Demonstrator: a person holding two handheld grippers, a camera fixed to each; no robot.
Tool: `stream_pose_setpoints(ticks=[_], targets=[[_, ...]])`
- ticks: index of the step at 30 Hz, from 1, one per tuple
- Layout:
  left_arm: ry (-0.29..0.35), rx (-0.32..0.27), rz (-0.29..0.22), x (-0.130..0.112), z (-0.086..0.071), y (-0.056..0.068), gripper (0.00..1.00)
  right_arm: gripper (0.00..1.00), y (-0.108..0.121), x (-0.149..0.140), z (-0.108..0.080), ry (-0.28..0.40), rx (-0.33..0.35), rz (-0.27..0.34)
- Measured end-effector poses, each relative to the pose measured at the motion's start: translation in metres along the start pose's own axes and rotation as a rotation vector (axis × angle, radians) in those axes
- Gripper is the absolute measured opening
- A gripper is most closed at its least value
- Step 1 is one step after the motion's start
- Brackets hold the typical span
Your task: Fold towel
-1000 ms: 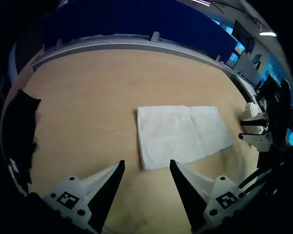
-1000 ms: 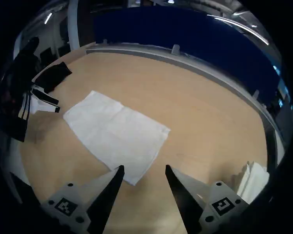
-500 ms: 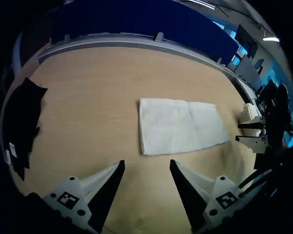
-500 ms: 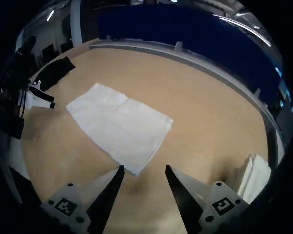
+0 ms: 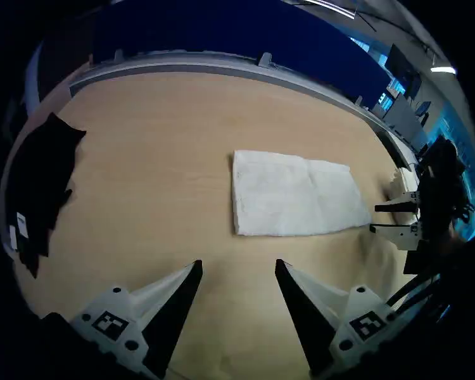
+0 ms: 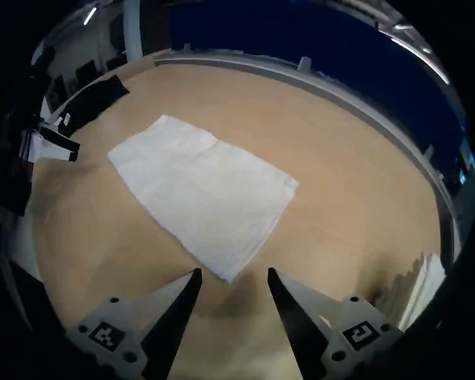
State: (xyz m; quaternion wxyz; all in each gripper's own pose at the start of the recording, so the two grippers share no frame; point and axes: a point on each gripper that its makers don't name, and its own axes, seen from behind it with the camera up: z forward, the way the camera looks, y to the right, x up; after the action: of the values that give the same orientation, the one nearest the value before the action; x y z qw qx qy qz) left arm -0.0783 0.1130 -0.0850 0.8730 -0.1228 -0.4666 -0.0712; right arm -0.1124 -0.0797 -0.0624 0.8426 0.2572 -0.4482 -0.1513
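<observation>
Our left tongs (image 5: 236, 269) and right tongs (image 6: 233, 277) hang released; the white towel (image 5: 294, 202) lies flat on the counter (image 5: 142, 158), perhaps folded once, more folds left.

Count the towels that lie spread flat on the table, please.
1. The white towel lies flat near the middle of the table. A white stack at the table's edge may hold more folded ones; I cannot tell.

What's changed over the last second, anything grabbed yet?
Both appear to have drawn back a little: the towel now lies farther ahead of the left hand-held gripper, and slightly farther from the right hand-held gripper. Nothing was grasped or released. The towel stays flat on the table; both stay open.
</observation>
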Motion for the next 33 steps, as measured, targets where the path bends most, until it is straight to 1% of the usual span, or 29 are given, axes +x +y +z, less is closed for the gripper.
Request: stream_pose_setpoints(ticks=[7, 9, 11, 14, 19, 21, 29, 33], targets=[[-0.005, 0.002, -0.016, -0.008, -0.003, -0.002, 0.85, 0.72, -0.003, -0.003, 0.008, -0.013, 0.011, 0.001], [-0.006, 0.004, -0.018, -0.01, -0.004, -0.003, 0.85, 0.68, -0.005, -0.005, 0.009, -0.021, 0.016, 0.001], [-0.006, 0.006, -0.018, -0.011, -0.005, -0.004, 0.85, 0.62, -0.006, -0.007, 0.01, -0.031, 0.021, 0.001], [-0.006, 0.005, -0.018, -0.011, -0.007, -0.003, 0.85, 0.45, -0.007, -0.009, 0.012, -0.038, 0.024, -0.001], [-0.004, 0.003, -0.023, -0.011, -0.008, -0.003, 0.85, 0.12, -0.006, -0.01, 0.013, -0.04, 0.026, 0.002], [-0.004, 0.003, -0.025, -0.011, -0.009, -0.002, 0.85, 0.04, -0.006, -0.01, 0.013, -0.038, 0.024, 0.002], [-0.002, 0.002, -0.025, -0.013, -0.012, -0.002, 0.85, 0.02, -0.005, -0.004, 0.01, -0.024, 0.018, -0.037], [0.007, 0.004, -0.037, -0.013, -0.017, -0.001, 0.85, 0.02, -0.004, 0.007, 0.004, -0.007, 0.018, -0.055]])
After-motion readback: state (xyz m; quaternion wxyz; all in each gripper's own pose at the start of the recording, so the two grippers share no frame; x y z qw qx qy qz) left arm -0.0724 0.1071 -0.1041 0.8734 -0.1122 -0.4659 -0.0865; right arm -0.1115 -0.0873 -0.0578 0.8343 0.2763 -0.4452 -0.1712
